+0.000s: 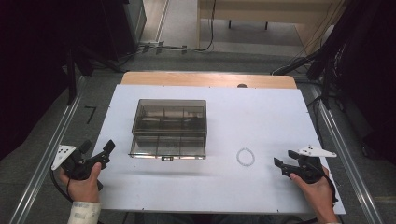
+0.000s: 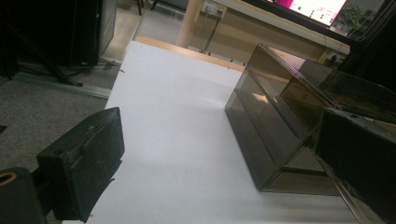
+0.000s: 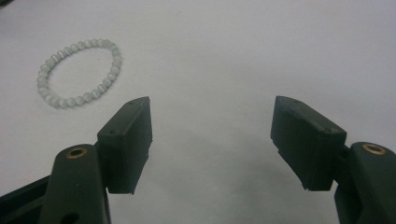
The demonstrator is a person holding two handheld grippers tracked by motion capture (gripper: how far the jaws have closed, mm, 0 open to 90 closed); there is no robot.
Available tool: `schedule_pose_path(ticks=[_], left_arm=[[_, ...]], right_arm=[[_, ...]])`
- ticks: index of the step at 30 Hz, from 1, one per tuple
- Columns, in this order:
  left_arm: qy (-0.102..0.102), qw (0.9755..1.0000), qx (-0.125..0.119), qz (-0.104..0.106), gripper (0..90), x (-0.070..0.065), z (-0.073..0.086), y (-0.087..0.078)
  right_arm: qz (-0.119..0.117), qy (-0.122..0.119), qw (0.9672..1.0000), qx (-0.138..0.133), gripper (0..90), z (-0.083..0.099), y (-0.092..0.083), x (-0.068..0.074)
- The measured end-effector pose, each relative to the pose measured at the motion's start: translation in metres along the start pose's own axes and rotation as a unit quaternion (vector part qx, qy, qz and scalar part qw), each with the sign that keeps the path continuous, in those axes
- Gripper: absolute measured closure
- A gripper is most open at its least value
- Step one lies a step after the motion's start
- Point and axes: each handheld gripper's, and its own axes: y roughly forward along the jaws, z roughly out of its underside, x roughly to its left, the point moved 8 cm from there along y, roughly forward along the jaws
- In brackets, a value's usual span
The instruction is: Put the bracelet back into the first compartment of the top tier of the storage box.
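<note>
White table top [image 1: 261, 116] over grey carpet: from above, the smoky compartment box [image 1: 169, 128] sits centre-left, the bead bracelet [image 1: 245, 157] lies near-right, just left of the right gripper [image 1: 283, 158]. Left gripper [image 1: 108, 150] waits, jaws apart, empty. Left gripper view: the box [image 2: 275, 126] looms to the right. Right gripper view: jaws wide, bracelet [image 3: 79, 73] far-left — best swing left and straddle one beaded side before squeezing.
</note>
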Motion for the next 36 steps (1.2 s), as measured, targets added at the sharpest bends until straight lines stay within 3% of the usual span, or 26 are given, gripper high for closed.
schedule_pose_path(ticks=[36], left_arm=[[-0.002, 1.0, 0.002, 0.004, 2.3, 0.0, 0.001, 0.002]], right_arm=[[-0.028, -0.026, 0.9991, 0.016, 34.9, -0.013, 0.023, 0.031]])
